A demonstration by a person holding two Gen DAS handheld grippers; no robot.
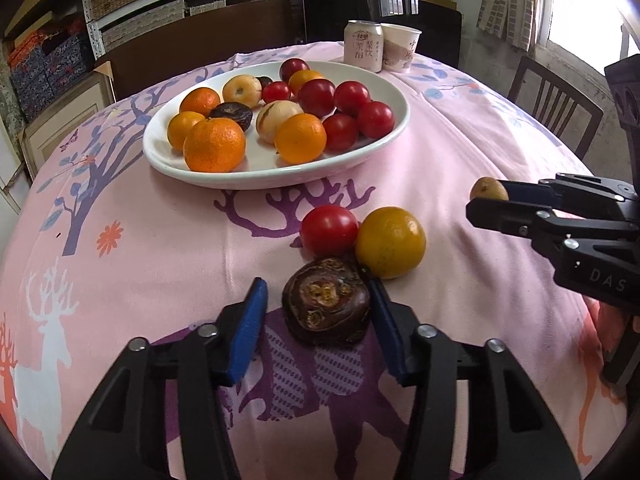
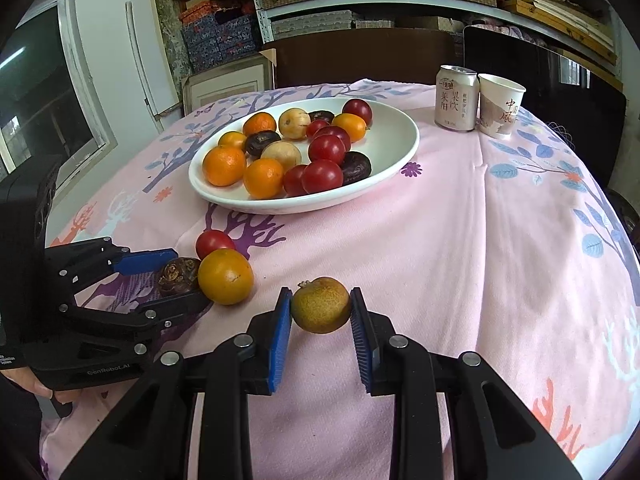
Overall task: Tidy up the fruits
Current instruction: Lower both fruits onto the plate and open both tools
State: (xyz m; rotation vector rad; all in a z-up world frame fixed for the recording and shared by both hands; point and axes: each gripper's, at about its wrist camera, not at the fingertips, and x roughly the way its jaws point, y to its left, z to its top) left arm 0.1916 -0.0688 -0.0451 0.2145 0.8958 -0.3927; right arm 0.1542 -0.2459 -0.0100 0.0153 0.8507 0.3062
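Observation:
A white oval plate (image 1: 192, 168) (image 2: 400, 120) holds several oranges, red fruits, tan fruits and dark brown fruits. On the cloth in front of it lie a red fruit (image 1: 329, 230) (image 2: 214, 242), an orange (image 1: 390, 242) (image 2: 225, 276) and a dark brown fruit (image 1: 326, 307) (image 2: 176, 276). My left gripper (image 1: 318, 312) (image 2: 172, 280) is open, its blue pads either side of the dark brown fruit; the right pad touches it. My right gripper (image 2: 320, 314) is shut on a yellowish-brown fruit (image 2: 320, 305) (image 1: 488, 189).
A drink can (image 1: 363, 45) (image 2: 457, 98) and a paper cup (image 1: 400, 46) (image 2: 500, 106) stand behind the plate. The round table has a pink patterned cloth (image 1: 460, 152) (image 2: 460, 220). A wooden chair (image 1: 556, 108) stands at the right; shelves with boxes line the back wall.

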